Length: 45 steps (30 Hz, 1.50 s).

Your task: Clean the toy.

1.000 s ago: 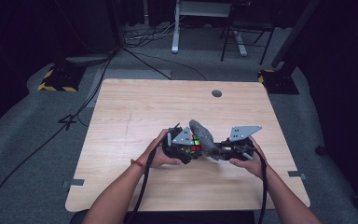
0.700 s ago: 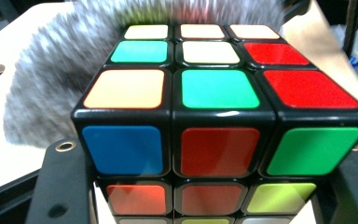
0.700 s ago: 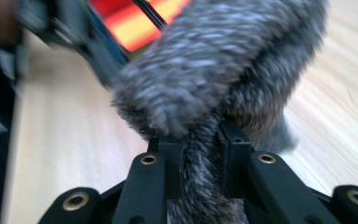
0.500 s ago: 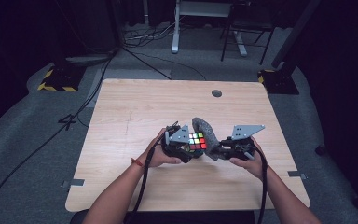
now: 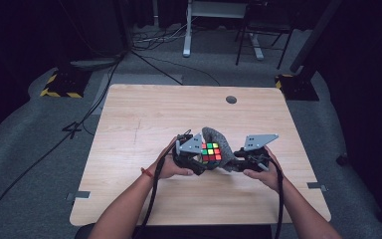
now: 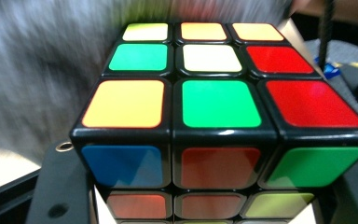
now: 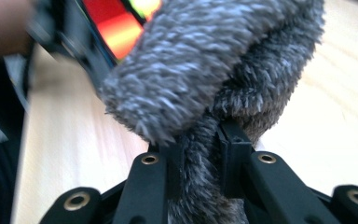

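A scrambled puzzle cube (image 5: 211, 152) (image 6: 214, 102) is held just above the wooden table (image 5: 144, 114) near its front middle. My left gripper (image 5: 202, 160) (image 6: 209, 203) is shut on it, one black jaw on each side of its lower layers. A grey fuzzy cloth (image 5: 214, 137) (image 7: 214, 70) curls over the far and right sides of the cube. My right gripper (image 5: 232, 162) (image 7: 200, 158) is shut on the cloth's lower end. In the right gripper view the cube (image 7: 116, 23) shows red and orange just behind the cloth. The cloth (image 6: 37, 70) blurs past the cube's left in the left gripper view.
A round cable hole (image 5: 231, 99) sits near the table's far edge. Beyond the table are floor cables (image 5: 154, 45), desk legs (image 5: 186, 30) and yellow-black striped bases (image 5: 59, 84). Bare tabletop lies left, right and beyond the hands.
The cloth has slid off the cube's top toward the far right, so more of the coloured top face shows. Both hands stay at about the same spot.
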Each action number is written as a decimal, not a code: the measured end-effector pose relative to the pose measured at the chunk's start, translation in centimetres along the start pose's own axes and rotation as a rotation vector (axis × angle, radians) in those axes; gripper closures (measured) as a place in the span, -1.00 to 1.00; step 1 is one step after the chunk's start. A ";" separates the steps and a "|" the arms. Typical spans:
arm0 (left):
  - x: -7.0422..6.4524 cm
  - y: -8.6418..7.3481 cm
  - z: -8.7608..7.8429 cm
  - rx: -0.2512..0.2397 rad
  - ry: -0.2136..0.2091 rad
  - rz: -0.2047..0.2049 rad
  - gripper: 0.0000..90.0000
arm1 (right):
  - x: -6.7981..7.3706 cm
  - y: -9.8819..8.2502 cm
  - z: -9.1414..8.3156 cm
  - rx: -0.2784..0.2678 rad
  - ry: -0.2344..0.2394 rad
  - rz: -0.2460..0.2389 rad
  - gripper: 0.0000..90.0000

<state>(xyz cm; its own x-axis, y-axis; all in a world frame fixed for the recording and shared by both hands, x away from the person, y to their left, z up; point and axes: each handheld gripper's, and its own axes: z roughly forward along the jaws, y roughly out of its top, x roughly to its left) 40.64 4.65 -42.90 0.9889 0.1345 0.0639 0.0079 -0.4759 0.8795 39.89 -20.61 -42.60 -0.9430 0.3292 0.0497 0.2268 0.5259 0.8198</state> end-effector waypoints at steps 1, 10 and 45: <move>0.0 0.1 0.0 0.006 0.003 0.006 -0.26 | 0.0 0.0 0.2 0.010 -0.004 0.000 0.68; 0.4 -0.4 0.3 0.036 0.005 -0.020 -0.26 | 0.5 0.7 -1.1 -0.069 -0.025 -0.023 0.68; 0.1 -0.4 1.0 0.100 0.039 0.027 -0.25 | 0.3 0.3 -1.4 -0.063 -0.019 -0.014 0.68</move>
<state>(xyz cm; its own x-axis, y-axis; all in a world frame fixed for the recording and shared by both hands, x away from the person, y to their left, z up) 40.88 4.01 -43.71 0.9823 0.1536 0.1069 -0.0017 -0.5639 0.8258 39.33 -21.41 -41.51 -0.9408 0.3377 0.0279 0.1978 0.4804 0.8544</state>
